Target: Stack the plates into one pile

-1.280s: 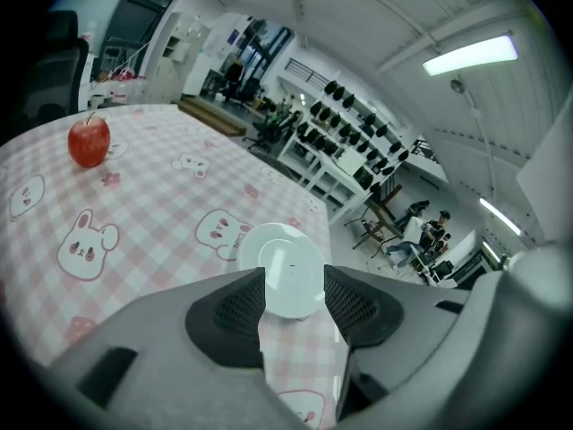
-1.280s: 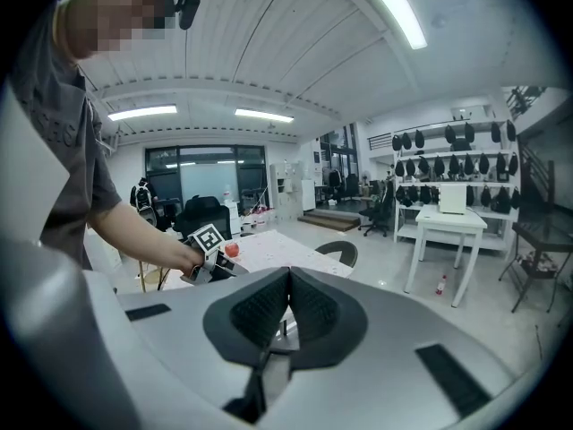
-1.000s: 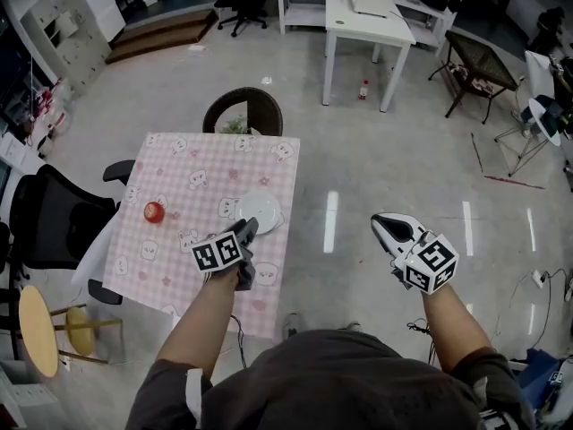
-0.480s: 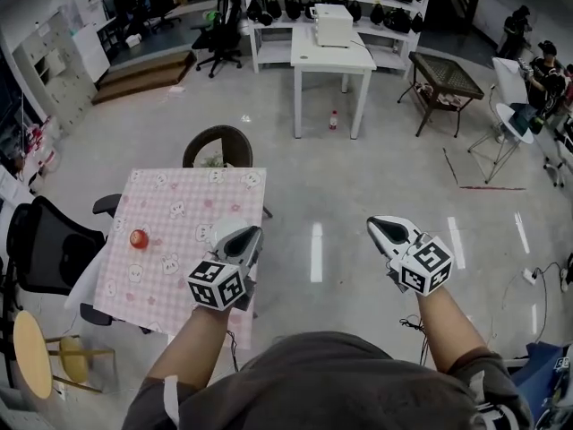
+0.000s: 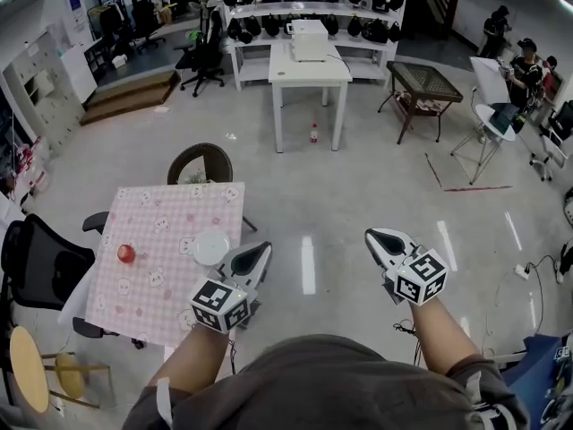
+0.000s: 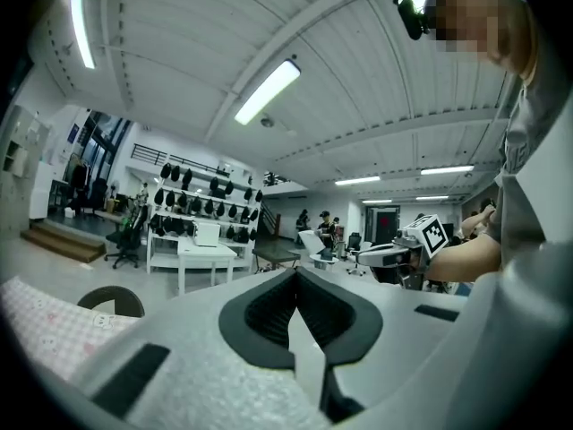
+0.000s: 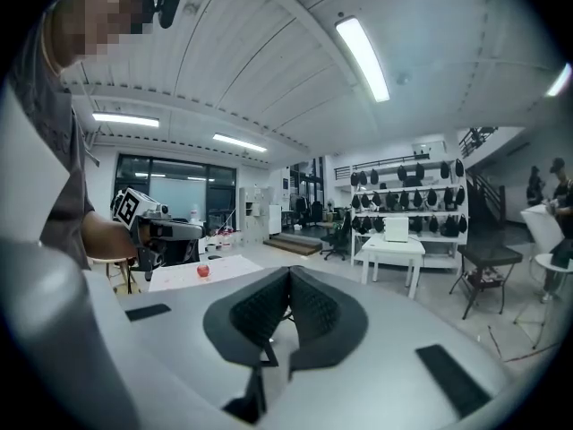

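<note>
Left gripper [image 5: 260, 253], just clenched empty, and right gripper [image 5: 376, 236], also shut, hang clear of the seemingly finished plate pile [image 5: 211, 247]; best left undisturbed.

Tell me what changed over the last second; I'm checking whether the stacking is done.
The left gripper pulled back from the white plate toward the person, its jaws just closing on nothing. The right gripper stays shut over the floor. The plate and the red fruit stay put on the table.
</note>
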{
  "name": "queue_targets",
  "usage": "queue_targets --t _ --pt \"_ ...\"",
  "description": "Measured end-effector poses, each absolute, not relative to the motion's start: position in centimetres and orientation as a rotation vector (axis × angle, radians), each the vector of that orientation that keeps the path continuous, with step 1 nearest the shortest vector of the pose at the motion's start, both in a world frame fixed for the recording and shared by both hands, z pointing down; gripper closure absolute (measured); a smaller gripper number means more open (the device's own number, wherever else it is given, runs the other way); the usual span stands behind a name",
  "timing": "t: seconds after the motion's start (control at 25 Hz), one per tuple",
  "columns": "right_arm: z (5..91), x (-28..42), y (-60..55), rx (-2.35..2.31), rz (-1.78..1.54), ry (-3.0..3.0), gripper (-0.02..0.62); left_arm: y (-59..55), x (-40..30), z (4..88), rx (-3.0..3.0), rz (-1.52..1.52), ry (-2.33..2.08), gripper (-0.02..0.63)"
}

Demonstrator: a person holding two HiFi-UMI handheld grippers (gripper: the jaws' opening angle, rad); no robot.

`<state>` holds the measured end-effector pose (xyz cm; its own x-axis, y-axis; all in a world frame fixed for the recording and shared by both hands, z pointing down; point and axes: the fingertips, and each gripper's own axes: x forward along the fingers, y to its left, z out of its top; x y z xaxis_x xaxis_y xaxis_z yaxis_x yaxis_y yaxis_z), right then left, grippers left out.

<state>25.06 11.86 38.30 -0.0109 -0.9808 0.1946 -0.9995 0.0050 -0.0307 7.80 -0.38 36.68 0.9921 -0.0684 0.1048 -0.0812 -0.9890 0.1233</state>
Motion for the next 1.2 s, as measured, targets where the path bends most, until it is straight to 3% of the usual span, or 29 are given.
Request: queue_targets --t 1.2 --pt "38.5 25.4 11.6 2.069 0.211 -2.142 0.604 -0.2 9.0 37.1 2.978 0.123 -0.087 0.6"
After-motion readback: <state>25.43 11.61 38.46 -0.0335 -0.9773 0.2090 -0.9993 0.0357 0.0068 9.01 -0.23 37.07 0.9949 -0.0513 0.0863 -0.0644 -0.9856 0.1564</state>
